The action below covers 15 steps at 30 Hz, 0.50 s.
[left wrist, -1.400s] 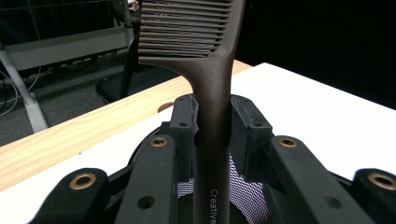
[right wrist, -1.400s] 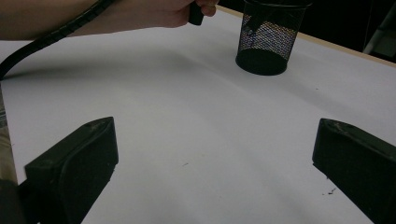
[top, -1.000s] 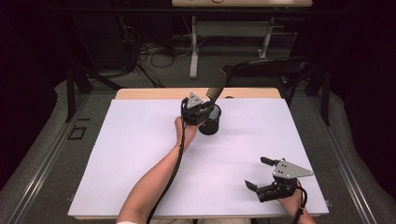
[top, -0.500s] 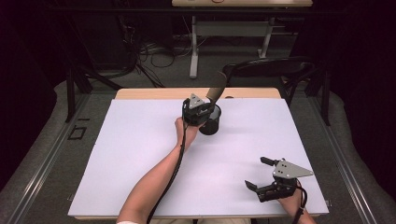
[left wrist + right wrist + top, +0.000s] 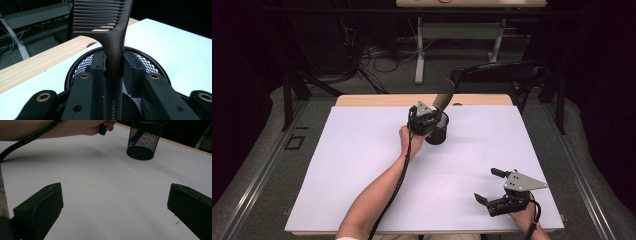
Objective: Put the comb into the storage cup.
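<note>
Left gripper (image 5: 432, 116): jaws pinched on the handle of a dark brown wide-tooth comb (image 5: 113, 50); held over the black mesh pen cup (image 5: 436, 131), near the middle of the table's far edge.
Right gripper (image 5: 492, 186): jaws spread wide with nothing between them; sits by the near right corner of the table (image 5: 362, 165), well apart from the cup.
High view: shows both grippers at once and where the cup stands on the white sheet; the comb reads as a brown strip rising from the cup toward the far right; its teeth cannot be made out.
Left gripper view: shows the teeth, the two pads against the handle's sides, and pale lettering on the handle; the cup's rim rings the jaws from behind.
Right gripper view: shows the mesh wall of the cup (image 5: 145, 141) from the side, with a dark slanted bar inside it, the comb's lower end; also the left hand (image 5: 87, 126) and its trailing cable.
Comb axis: long axis steeply tilted; toothed head up and away, handle end down in the cup.
Cut off or unclear: comb head cropped by the top of the left gripper view; lettering cropped at the bottom; whether the handle end touches the cup's floor cannot be told.
</note>
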Each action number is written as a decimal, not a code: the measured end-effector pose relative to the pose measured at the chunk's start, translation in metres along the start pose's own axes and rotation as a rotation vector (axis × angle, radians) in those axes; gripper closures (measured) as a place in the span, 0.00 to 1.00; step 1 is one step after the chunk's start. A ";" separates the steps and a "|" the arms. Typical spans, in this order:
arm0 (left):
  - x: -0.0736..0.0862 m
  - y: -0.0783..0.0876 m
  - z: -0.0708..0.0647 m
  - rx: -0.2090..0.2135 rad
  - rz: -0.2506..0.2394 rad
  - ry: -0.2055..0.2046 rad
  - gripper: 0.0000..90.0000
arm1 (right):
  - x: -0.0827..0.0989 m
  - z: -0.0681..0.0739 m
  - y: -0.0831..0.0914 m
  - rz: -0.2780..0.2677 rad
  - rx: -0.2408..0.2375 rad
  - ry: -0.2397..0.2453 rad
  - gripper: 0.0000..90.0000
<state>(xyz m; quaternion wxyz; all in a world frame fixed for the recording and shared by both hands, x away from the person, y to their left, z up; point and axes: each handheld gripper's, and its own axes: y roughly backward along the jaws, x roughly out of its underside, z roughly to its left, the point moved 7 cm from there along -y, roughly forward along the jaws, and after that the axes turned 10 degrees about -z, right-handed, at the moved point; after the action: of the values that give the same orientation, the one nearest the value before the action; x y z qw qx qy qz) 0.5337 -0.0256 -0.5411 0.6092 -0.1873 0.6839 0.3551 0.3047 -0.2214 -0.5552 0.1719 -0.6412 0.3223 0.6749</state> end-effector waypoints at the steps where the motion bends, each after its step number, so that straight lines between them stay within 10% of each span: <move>1: 0.000 0.000 0.000 0.001 0.003 0.001 0.80 | 0.000 0.000 0.000 0.000 0.001 0.000 0.00; 15: 0.008 -0.001 0.000 0.003 0.057 -0.008 0.79 | 0.000 0.000 0.000 -0.002 -0.001 0.002 0.00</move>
<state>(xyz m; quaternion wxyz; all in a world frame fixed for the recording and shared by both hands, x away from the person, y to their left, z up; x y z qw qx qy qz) 0.5327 -0.0252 -0.5486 0.6019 -0.1654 0.6871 0.3718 0.3046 -0.2217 -0.5549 0.1723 -0.6422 0.3214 0.6742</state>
